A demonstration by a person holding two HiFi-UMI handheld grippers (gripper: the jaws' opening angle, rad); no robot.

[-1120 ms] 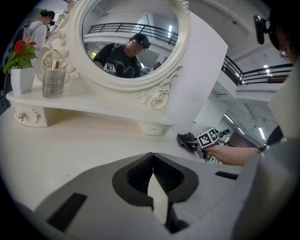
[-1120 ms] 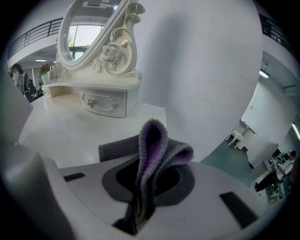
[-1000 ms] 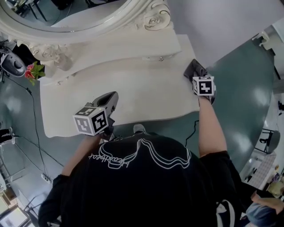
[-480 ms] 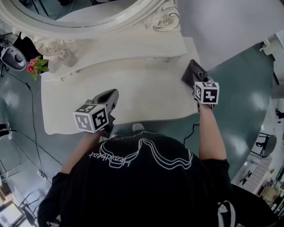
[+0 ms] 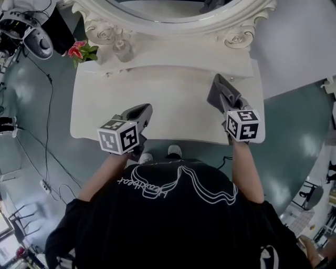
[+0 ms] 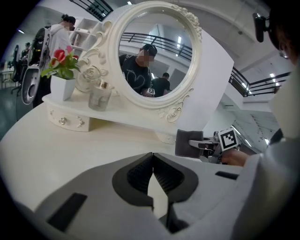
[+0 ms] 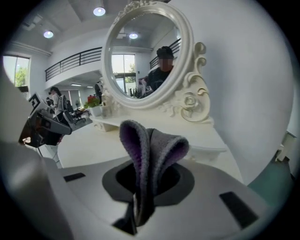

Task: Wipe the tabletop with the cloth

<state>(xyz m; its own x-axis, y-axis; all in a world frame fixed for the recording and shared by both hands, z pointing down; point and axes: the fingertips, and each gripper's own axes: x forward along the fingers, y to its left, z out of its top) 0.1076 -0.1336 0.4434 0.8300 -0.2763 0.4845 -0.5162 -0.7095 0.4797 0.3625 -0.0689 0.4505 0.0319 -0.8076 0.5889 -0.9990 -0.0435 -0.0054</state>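
Right now your right gripper (image 5: 229, 107) reaches forward over the right end of the tabletop (image 5: 178, 100), jaws clamped on the folded grey cloth (image 5: 219, 92). Your left gripper (image 5: 140, 113) sits at the table's near edge, jaws pressed together. Only the right gripper view shows the cloth's purple inner fold, and only the head view shows both of your forearms.

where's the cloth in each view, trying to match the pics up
Head view: cloth at right, over the tabletop's right end.
Left gripper view: cloth right of centre, below the mirror.
Right gripper view: cloth at centre, pinched between the jaws.
Shared landmark: the oval mirror.
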